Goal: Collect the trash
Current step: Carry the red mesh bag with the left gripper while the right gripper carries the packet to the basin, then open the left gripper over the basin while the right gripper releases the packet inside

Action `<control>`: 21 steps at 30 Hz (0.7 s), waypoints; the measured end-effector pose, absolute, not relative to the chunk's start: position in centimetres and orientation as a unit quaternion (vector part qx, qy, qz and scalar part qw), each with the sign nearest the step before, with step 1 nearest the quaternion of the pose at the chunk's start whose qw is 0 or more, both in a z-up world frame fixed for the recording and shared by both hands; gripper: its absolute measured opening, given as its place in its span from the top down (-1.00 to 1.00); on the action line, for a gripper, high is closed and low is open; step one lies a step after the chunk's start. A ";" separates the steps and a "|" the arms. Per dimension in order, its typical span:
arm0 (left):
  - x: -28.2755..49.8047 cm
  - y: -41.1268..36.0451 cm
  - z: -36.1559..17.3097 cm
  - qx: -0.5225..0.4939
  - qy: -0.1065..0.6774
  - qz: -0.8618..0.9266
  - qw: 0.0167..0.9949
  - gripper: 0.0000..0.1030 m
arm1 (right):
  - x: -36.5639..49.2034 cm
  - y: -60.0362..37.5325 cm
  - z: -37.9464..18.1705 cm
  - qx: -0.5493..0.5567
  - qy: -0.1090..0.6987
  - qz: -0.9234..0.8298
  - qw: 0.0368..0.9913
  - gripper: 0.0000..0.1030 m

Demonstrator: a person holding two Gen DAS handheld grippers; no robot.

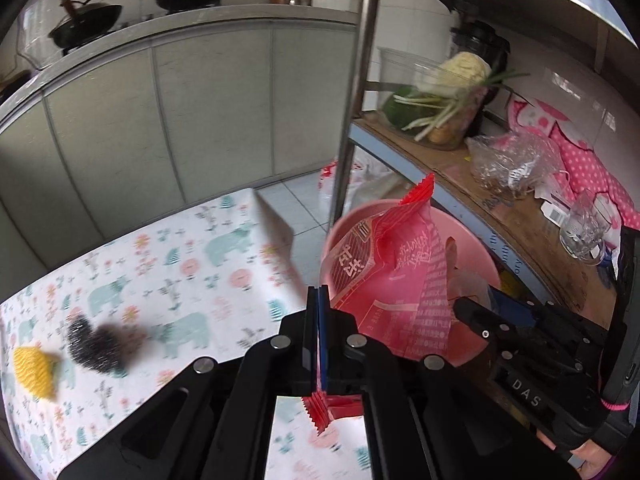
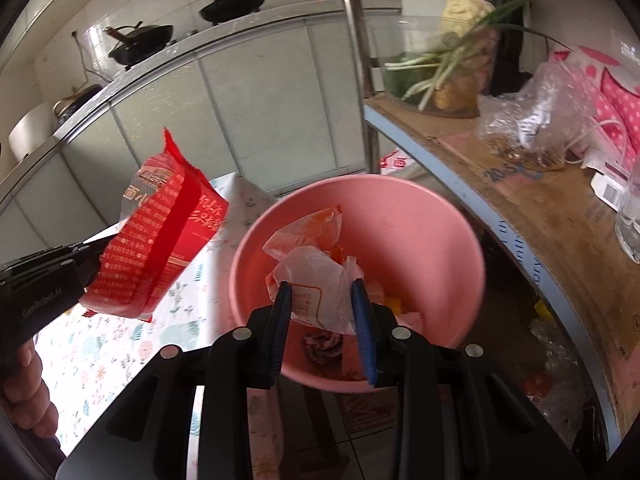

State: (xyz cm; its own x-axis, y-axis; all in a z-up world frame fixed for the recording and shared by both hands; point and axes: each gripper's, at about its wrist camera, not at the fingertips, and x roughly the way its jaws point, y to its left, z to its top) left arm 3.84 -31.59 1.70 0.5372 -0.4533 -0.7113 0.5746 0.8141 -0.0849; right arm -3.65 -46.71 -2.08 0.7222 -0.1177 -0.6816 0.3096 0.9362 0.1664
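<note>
While the left gripper (image 2: 90, 250) is clamping a red wrapper (image 2: 160, 236) by its crimped edge, out over the flowered tablecloth (image 2: 104, 356) and just short of the pink bin (image 2: 440, 216), the risk is easy to call: let go now and it is likely dropping on the table or the floor rather than inside. That thin grip on one edge could also be slipping, since the packet is hanging wide and crumpled, glossy red with white print and a zigzag seam. Moving right, the right gripper (image 2: 324, 304) is hovering over the bin's mouth with its jaws part open around a white and orange bag (image 2: 316, 276); whether the pads are actually pressing on it I cannot tell. If both are releasing together, the two grippers could be bumping over the rim.
</note>
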 end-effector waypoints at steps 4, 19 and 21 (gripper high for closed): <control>4.1 -33.9 0.9 0.085 0.385 -0.309 0.865 1.00 | -3.5 -47.7 -2.4 0.136 0.356 -0.126 0.916 0.40; 6.1 -39.2 -3.0 0.086 0.414 -0.333 0.843 1.00 | -0.9 -50.5 -5.7 0.150 0.383 -0.165 0.897 0.40; 6.7 -39.7 -3.4 0.084 0.417 -0.332 0.842 1.00 | -0.7 -50.9 -6.1 0.152 0.385 -0.168 0.895 0.40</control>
State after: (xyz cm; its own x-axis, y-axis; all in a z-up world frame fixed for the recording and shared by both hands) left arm 6.67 -39.73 -3.40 0.4309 -0.4894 -0.7582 0.6296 0.7649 -0.1359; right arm -0.66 -50.88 -6.06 0.6478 -0.1840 -0.7393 0.4179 0.8972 0.1429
